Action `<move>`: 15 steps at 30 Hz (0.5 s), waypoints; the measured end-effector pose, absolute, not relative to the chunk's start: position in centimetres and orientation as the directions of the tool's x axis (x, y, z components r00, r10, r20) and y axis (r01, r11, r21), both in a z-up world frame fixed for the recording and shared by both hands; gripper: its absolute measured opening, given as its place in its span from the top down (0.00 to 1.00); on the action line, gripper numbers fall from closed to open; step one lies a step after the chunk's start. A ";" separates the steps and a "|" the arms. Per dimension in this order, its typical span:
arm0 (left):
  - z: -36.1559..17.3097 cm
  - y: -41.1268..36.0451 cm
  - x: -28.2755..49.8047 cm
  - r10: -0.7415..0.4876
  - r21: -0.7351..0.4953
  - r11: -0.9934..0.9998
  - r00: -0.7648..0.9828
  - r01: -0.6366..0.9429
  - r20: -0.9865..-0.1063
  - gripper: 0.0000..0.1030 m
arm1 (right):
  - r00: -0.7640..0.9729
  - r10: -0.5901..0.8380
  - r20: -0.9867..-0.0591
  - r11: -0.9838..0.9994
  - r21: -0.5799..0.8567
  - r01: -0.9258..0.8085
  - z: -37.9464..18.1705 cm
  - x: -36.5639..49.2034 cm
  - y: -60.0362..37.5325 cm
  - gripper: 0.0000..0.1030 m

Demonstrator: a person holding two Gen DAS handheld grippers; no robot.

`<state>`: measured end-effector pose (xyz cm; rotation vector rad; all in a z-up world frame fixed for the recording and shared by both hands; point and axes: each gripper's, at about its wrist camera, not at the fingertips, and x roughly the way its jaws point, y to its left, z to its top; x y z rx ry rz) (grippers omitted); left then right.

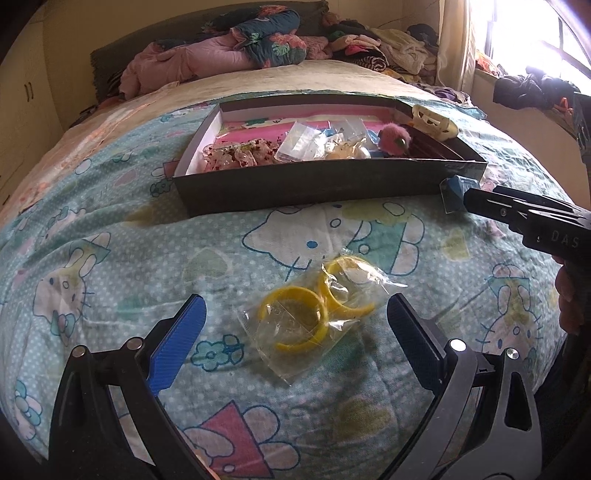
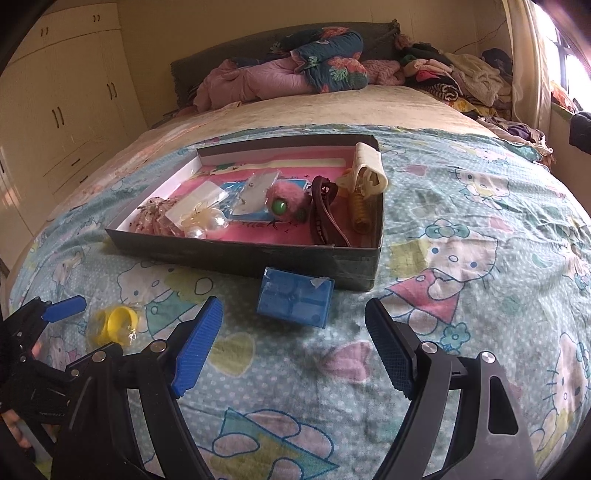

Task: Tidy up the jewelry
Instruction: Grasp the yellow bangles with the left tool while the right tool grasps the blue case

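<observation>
A clear bag of yellow bangles [image 1: 314, 312] lies on the patterned bedspread, just ahead of and between the fingers of my open left gripper [image 1: 297, 314]; it also shows in the right wrist view [image 2: 116, 325]. A small blue box [image 2: 295, 301] lies on the bedspread against the front wall of the dark shallow box [image 2: 236, 254], just ahead of my open right gripper [image 2: 293, 332]. The blue box also shows in the left wrist view [image 1: 455, 186]. The dark box [image 1: 314, 184] holds hair clips, pearls, a pink pompom and small bags.
A cream hair clip [image 2: 367, 170] rests on the box's right rim. Pillows and piled clothes [image 2: 332, 70] lie at the bed's head. Cupboards [image 2: 55, 110] stand left. A window [image 1: 554, 33] is at the right.
</observation>
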<state>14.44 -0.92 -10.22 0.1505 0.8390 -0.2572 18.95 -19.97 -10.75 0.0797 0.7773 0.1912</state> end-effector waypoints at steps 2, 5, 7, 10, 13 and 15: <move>-10.5 -1.2 14.7 -0.167 0.035 0.954 0.628 0.297 -0.760 0.13 | 0.690 0.195 -0.697 0.981 0.138 -0.137 -11.1 19.5 -19.8 0.28; -10.7 -1.7 14.7 -0.168 0.053 0.947 0.625 0.318 -0.762 0.13 | 0.682 0.194 -0.706 0.981 0.147 -0.127 -11.5 20.2 -19.6 0.32; -10.8 -2.0 14.9 -0.176 0.054 0.942 0.621 0.333 -0.764 0.13 | 0.676 0.190 -0.712 0.982 0.151 -0.117 -11.8 20.6 -19.5 0.37; -11.0 -2.4 15.0 -0.193 0.048 0.934 0.614 0.354 -0.765 0.20 | 0.668 0.182 -0.722 0.983 0.152 -0.104 -12.3 21.3 -19.4 0.47; -11.1 -2.5 15.2 -0.211 0.035 0.929 0.605 0.368 -0.768 0.30 | 0.672 0.170 -0.721 0.985 0.134 -0.105 -12.5 21.4 -19.2 0.55; -11.1 -2.7 15.1 -0.221 0.028 0.926 0.601 0.376 -0.768 0.37 | 0.675 0.169 -0.719 0.986 0.127 -0.111 -12.5 21.4 -19.1 0.56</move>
